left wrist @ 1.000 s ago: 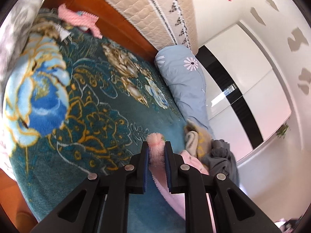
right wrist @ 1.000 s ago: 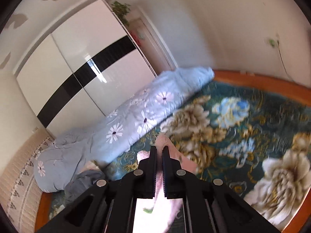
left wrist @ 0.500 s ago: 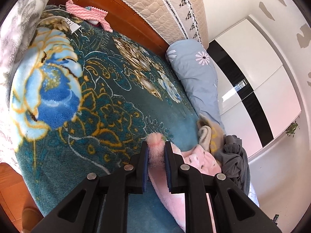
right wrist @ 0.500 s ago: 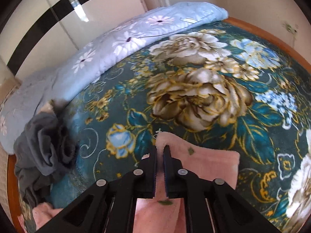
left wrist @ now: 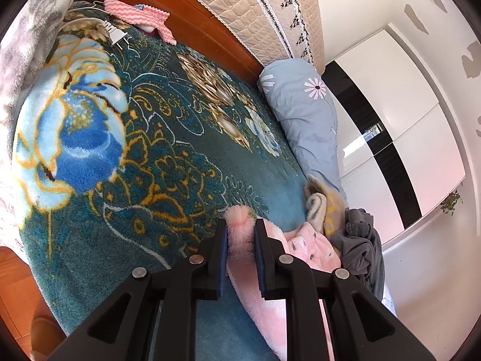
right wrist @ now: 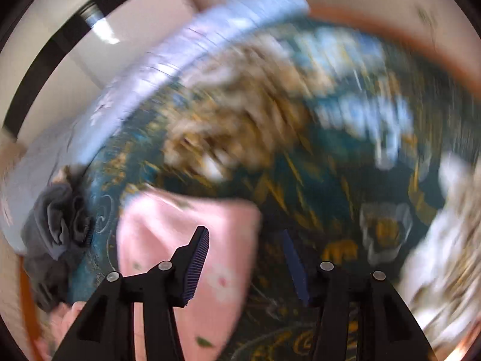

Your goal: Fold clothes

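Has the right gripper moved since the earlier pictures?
Yes. The right gripper has dropped toward the floral blanket, the wardrobe sliding out of view, and its jaws have just opened, releasing the pink garment.

A teal floral blanket (left wrist: 168,156) covers the bed. A blue daisy-print quilt roll (left wrist: 303,114) lies along its far edge, below a quilted headboard (left wrist: 240,3). A white plug (left wrist: 115,34) rests near the wardrobe-side wall's opposite corner.

bed w/ teal floral blanket (left wrist: 186,162) | quilted headboard (left wrist: 252,6) | white wardrobe, black stripe (left wrist: 399,138) | peeling white wall (left wrist: 345,9)
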Motion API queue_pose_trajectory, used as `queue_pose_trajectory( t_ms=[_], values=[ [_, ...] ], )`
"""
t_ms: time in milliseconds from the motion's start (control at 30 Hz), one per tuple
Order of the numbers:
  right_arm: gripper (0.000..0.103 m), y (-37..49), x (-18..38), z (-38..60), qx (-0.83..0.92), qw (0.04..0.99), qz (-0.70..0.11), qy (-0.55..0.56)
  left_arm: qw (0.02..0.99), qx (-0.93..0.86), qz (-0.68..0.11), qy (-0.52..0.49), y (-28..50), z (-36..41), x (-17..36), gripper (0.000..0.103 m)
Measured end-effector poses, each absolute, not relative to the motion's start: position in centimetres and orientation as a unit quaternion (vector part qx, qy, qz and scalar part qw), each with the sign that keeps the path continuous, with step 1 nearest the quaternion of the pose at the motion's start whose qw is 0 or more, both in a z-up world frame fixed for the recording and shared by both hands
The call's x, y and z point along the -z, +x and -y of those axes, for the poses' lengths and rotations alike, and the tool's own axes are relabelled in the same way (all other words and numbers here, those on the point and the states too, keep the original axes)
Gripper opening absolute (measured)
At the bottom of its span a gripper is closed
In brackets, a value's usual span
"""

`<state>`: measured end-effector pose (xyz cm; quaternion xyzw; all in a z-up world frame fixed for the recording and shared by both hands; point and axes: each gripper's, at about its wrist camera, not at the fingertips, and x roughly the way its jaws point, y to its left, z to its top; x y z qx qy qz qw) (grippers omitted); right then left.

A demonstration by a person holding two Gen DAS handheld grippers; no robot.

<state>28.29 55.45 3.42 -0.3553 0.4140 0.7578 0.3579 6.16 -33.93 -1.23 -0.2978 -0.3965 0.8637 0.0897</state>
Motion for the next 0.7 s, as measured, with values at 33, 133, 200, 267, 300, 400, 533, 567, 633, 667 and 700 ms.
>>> queue_pose_trajectory(
  t_ms=[33, 133, 200, 267, 300, 400, 533, 567, 633, 667, 700],
  values=[
    [0.055, 28.8, -2.4, -55.5, -0.752, 0.353, -0.435, -0.348, 0.09, -0.863, 0.398, -0.299, 6.2, 34.0, 1.3, 0.015],
    [0.055, 28.9, -1.5, -55.0, -0.754, 0.352, -0.443, -0.333, 0.09, -0.86, 0.404, -0.3, 6.2, 34.1, 1.5, 0.015],
    [0.049, 28.2, -1.7, -54.6, -0.759, 0.342, -0.441, -0.337, 0.091, -0.86, 0.404, -0.298, 6.1, 34.0, 1.5, 0.015],
    [0.031, 27.4, -2.0, -54.1, -0.763, 0.333, -0.437, -0.341, 0.092, -0.86, 0.404, -0.297, 6.1, 33.9, 1.4, 0.015],
    [0.01, 27.0, -2.1, -53.7, -0.763, 0.335, -0.43, -0.348, 0.093, -0.86, 0.404, -0.297, 6.0, 33.9, 1.4, 0.015],
    [0.004, 26.6, -4.2, -52.1, -0.781, 0.342, -0.394, -0.342, 0.099, -0.858, 0.407, -0.295, 6.0, 34.0, 1.3, 0.015],
    [0.004, 28.9, -11.1, -49.7, -0.858, 0.313, -0.314, -0.259, 0.111, -0.853, 0.418, -0.291, 6.1, 34.2, 1.2, 0.015],
    [0.004, 29.8, -12.9, -49.1, -0.875, 0.308, -0.288, -0.236, 0.114, -0.852, 0.42, -0.291, 6.1, 34.2, 1.2, 0.015],
    [0.004, 32.1, -14.5, -48.8, -0.88, 0.318, -0.281, -0.214, 0.117, -0.851, 0.421, -0.292, 6.0, 34.1, 1.2, 0.015],
    [0.004, 33.2, -14.6, -48.9, -0.876, 0.326, -0.287, -0.21, 0.118, -0.85, 0.422, -0.292, 6.0, 34.1, 1.2, 0.015],
    [0.004, 34.1, -13.6, -49.4, -0.863, 0.343, -0.299, -0.221, 0.119, -0.85, 0.422, -0.292, 6.0, 34.1, 1.2, 0.015]
  ],
)
